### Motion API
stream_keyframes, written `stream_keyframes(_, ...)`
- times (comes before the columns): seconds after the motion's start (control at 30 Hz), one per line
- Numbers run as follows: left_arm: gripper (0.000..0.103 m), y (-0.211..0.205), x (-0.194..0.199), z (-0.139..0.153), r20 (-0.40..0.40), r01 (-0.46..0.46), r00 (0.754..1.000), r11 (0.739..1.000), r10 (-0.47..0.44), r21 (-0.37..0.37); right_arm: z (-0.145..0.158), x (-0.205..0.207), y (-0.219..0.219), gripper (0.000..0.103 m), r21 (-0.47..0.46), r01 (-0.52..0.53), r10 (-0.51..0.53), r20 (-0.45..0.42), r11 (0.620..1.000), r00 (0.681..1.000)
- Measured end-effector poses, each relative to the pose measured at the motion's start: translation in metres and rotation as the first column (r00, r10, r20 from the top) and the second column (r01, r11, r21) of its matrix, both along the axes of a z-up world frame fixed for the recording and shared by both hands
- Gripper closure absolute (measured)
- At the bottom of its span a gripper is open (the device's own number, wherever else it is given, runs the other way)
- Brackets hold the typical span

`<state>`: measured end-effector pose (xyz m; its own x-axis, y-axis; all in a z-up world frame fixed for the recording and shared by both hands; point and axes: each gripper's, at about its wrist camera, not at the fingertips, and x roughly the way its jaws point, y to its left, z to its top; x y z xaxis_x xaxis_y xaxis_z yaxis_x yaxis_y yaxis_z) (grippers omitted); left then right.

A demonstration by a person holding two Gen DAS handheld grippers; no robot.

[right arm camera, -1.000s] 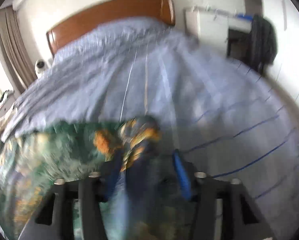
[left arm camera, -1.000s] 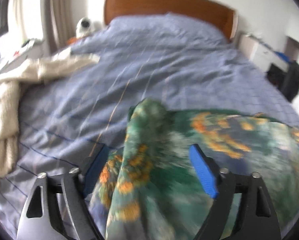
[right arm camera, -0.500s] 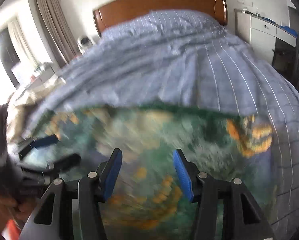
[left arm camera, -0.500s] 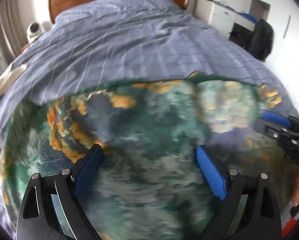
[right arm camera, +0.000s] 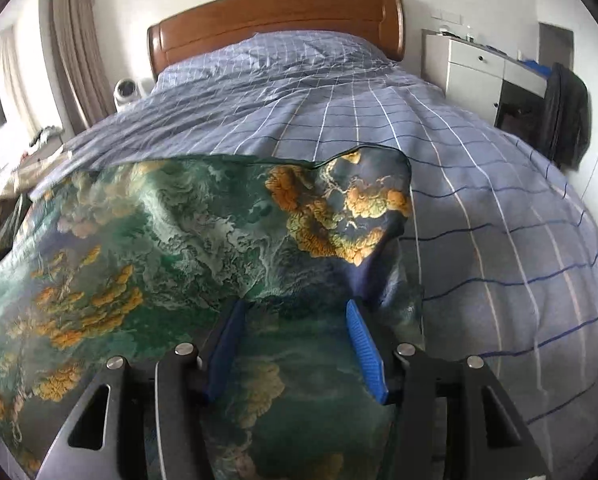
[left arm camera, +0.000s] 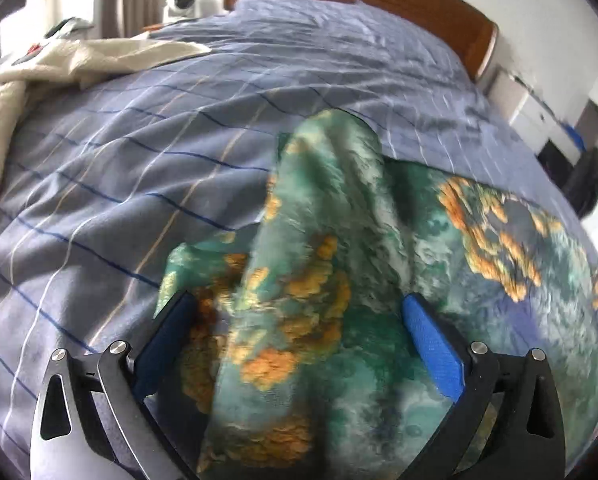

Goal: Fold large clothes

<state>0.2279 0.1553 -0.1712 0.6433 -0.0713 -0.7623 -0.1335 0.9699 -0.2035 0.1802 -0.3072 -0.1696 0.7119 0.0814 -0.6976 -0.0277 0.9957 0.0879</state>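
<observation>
Green-orange patterned garment (right arm camera: 187, 240) lies spread on bed (right arm camera: 479, 200), one ridge bunched up. My left hand-held gripper (left arm camera: 299, 320) opening wide, ridge between pads, not pinched: I judge letting go so fold settles. Right hand-held gripper (right arm camera: 295, 336) half spread over cloth edge; cannot tell if gripping.

Left gripper (left arm camera: 299, 312) fingers opening wide; right gripper (right arm camera: 297, 312) half open.

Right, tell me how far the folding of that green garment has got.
Done: the green garment is spread on the bed. In hand: the left gripper is opening around a raised fold; the right gripper straddles an edge. Left: flattening that ridge and finishing the folds.
</observation>
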Motion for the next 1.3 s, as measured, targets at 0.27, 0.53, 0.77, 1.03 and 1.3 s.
stream_keyframes(0.27,0.003,-0.031,-0.044,0.061,0.113,0.103,0.987,0.988,-0.116,0.114,0.033,-0.028,-0.024,0.049,0.099,0.015,-0.020,0.056,0.995,0.998)
stream_keyframes(0.53,0.002,-0.149,-0.010,0.099,0.125,0.402,0.903,0.911,-0.411,0.088,0.047,-0.116,-0.023,0.041,0.328,-0.032,-0.004,0.106,0.944,0.994)
stream_keyframes(0.77,0.001,-0.197,0.049,0.015,-0.124,0.418,0.907,0.894,-0.402,0.160,0.041,-0.163,-0.013,0.041,0.413,-0.065,0.026,0.099,0.909,0.995)
stream_keyframes(1.03,0.002,-0.193,-0.027,0.043,-0.081,0.537,0.842,0.813,-0.534,0.225,0.035,-0.189,-0.032,0.041,0.405,-0.011,-0.013,0.058,0.914,0.998)
stream_keyframes(1.3,0.001,-0.194,-0.058,0.015,-0.045,0.537,0.838,0.809,-0.543,0.240,0.020,-0.179,-0.020,0.041,0.458,0.021,-0.032,0.017,0.889,0.999)
